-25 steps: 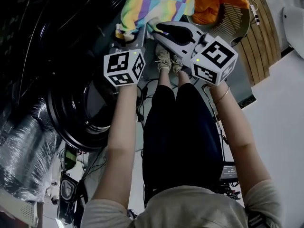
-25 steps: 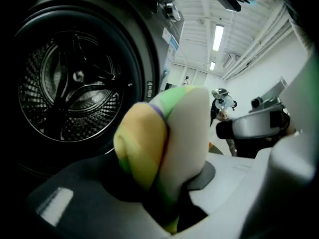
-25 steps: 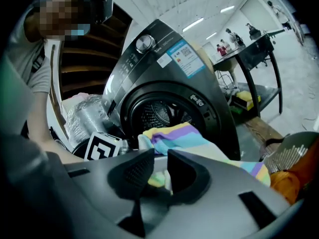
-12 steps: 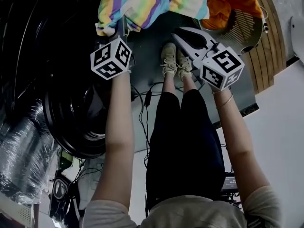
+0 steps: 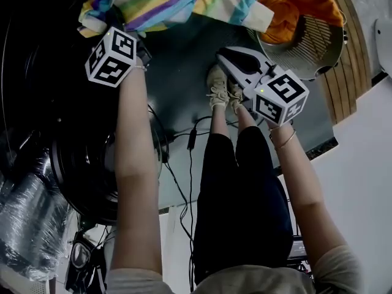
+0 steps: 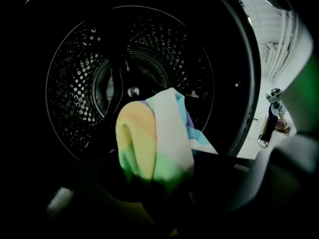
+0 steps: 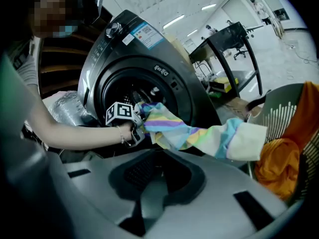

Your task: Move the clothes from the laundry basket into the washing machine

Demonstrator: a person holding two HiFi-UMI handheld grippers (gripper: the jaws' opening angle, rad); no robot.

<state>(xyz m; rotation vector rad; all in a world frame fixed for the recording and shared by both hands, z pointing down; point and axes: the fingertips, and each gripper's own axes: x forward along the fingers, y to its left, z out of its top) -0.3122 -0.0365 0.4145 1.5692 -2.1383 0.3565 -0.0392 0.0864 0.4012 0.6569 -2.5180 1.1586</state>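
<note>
Your left gripper (image 5: 125,38), clamped on the pastel rainbow-striped cloth (image 5: 177,5), has swung left to the mouth of the dark perforated washer drum (image 6: 75,83), so loading is close. The cloth's tail trails near the round slatted basket (image 5: 324,48), far right. Your right gripper (image 5: 229,57), closed and empty, has lowered.

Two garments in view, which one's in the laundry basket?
The orange garment, bunched inside the laundry basket. The rainbow-striped garment is outside it, held by the left gripper at the washing machine drum.
</note>
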